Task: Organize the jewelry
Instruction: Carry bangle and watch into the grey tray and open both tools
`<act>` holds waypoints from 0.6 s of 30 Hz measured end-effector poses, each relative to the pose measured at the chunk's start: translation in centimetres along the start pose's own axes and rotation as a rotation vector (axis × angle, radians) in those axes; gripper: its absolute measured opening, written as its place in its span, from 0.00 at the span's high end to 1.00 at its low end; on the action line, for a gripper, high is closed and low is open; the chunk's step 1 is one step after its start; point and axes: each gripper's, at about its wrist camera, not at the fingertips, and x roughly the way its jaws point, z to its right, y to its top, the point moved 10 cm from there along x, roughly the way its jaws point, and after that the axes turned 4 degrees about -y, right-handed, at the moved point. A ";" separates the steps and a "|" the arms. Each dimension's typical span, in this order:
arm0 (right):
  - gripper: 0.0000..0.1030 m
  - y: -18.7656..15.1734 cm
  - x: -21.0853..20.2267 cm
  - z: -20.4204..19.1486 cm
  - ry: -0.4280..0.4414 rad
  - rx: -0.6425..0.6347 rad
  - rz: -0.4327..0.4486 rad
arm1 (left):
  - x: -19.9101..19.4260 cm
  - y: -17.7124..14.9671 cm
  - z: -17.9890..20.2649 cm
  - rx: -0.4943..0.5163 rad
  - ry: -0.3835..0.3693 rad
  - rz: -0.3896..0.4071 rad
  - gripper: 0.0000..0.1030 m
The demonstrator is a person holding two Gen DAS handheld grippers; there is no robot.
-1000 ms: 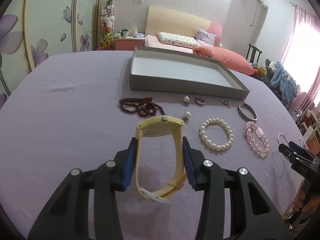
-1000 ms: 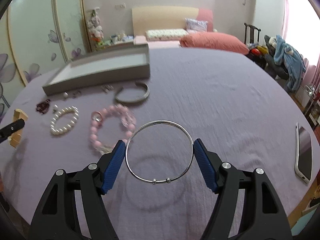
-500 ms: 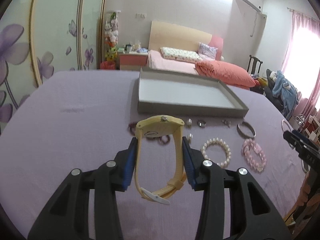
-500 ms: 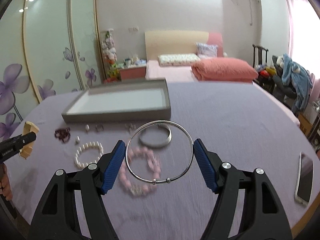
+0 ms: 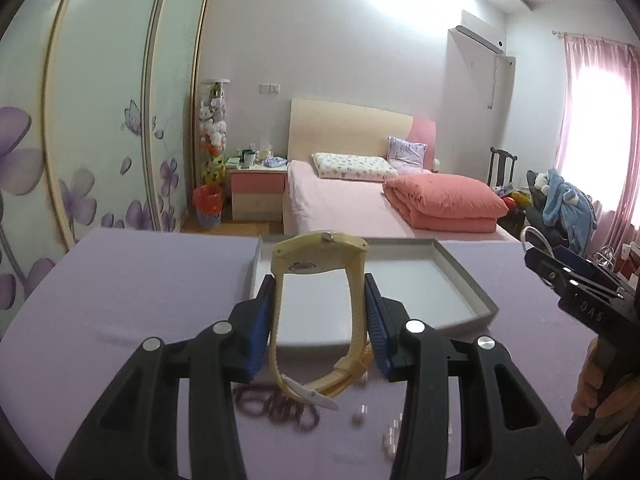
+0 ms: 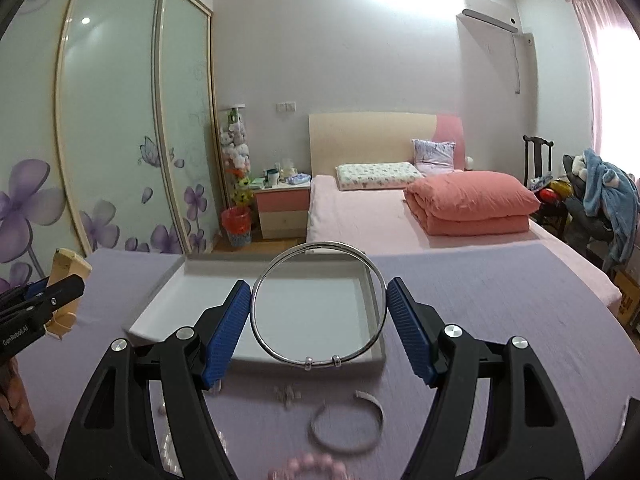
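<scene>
My left gripper (image 5: 319, 322) is shut on a yellow watch (image 5: 320, 268), held above the purple table in front of the grey tray (image 5: 472, 292). My right gripper (image 6: 319, 326) is shut on a thin silver bangle (image 6: 376, 280), held just before the same tray (image 6: 160, 300). Dark red beads (image 5: 276, 404) and small earrings (image 5: 358, 416) lie on the table below the left gripper. A silver cuff (image 6: 346, 426), a small clasp piece (image 6: 288, 394) and pink beads (image 6: 312, 468) lie below the right gripper.
The right gripper shows at the right edge of the left wrist view (image 5: 576, 292); the left gripper with the watch shows at the left edge of the right wrist view (image 6: 40, 308). A bed (image 6: 400, 216) stands beyond the table's far edge.
Both grippers have risen and moved forward toward the tray, each still holding its piece. The loose jewelry now lies low in both views, beneath the grippers.
</scene>
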 end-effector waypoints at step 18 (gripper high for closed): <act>0.31 -3.4 10.9 -1.7 0.049 0.021 -0.213 | 13.0 0.0 -0.6 -0.014 0.004 -0.105 0.59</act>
